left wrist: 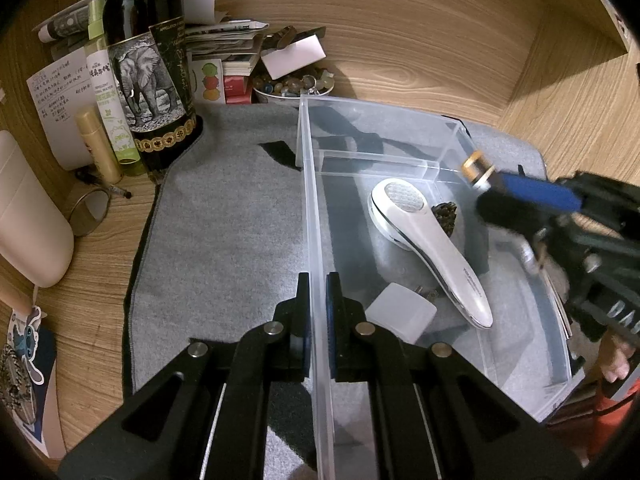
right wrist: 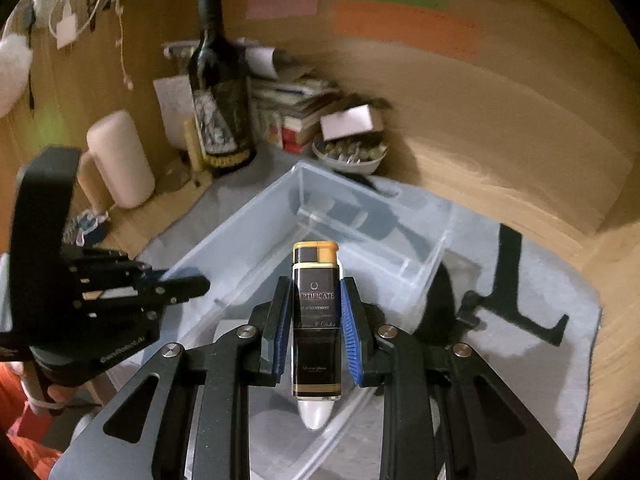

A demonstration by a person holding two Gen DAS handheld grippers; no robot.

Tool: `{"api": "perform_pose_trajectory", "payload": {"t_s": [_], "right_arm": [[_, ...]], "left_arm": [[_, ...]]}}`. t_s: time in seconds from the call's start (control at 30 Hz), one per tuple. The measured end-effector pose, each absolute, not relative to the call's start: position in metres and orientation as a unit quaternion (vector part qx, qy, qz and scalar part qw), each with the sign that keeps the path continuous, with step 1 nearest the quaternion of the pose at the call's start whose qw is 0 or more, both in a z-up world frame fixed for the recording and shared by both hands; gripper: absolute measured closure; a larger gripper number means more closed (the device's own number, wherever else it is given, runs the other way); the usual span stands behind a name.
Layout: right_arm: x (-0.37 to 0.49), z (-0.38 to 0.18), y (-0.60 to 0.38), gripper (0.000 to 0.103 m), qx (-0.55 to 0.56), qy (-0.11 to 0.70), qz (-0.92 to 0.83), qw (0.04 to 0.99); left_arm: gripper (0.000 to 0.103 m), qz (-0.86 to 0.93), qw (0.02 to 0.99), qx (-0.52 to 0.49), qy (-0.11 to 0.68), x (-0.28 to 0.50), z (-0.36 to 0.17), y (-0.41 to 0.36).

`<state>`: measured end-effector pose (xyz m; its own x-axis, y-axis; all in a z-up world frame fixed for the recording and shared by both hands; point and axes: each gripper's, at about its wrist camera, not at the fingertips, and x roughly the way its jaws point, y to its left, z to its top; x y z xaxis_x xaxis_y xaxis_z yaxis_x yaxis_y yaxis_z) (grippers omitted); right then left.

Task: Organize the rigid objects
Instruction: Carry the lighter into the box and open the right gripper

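A clear plastic bin sits on a grey mat. My left gripper is shut on the bin's left wall. Inside lie a white handheld device, a white plug adapter and a small dark cone-like thing. My right gripper is shut on a black lighter with a gold top, held over the bin. In the left wrist view the lighter hangs above the bin's far right corner, and the right gripper reaches in from the right.
A dark wine bottle, spray bottles, stacked papers and a bowl of beads crowd the back left corner. A cream cylinder and tape roll lie left. A black bracket rests on the mat right of the bin.
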<state>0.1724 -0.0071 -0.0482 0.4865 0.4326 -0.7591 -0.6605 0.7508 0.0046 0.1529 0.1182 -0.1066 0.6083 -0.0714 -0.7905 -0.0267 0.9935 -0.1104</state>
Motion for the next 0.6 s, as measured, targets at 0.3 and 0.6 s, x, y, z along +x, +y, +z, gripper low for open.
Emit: {"api": "perform_pose_trajectory", "payload": {"t_s": [0.3, 0.6], "right_arm": [[0.174, -0.073, 0.009, 0.081, -0.185, 0.428, 0.318, 0.825], [0.179, -0.08, 0.01, 0.081, -0.184, 0.449, 0.315, 0.816]], "left_arm": [[0.098, -0.013, 0.895, -0.055, 0.442, 0.153, -0.107, 0.119], [0.098, -0.012, 0.895, -0.055, 0.442, 0.153, -0.107, 0.119]]}}
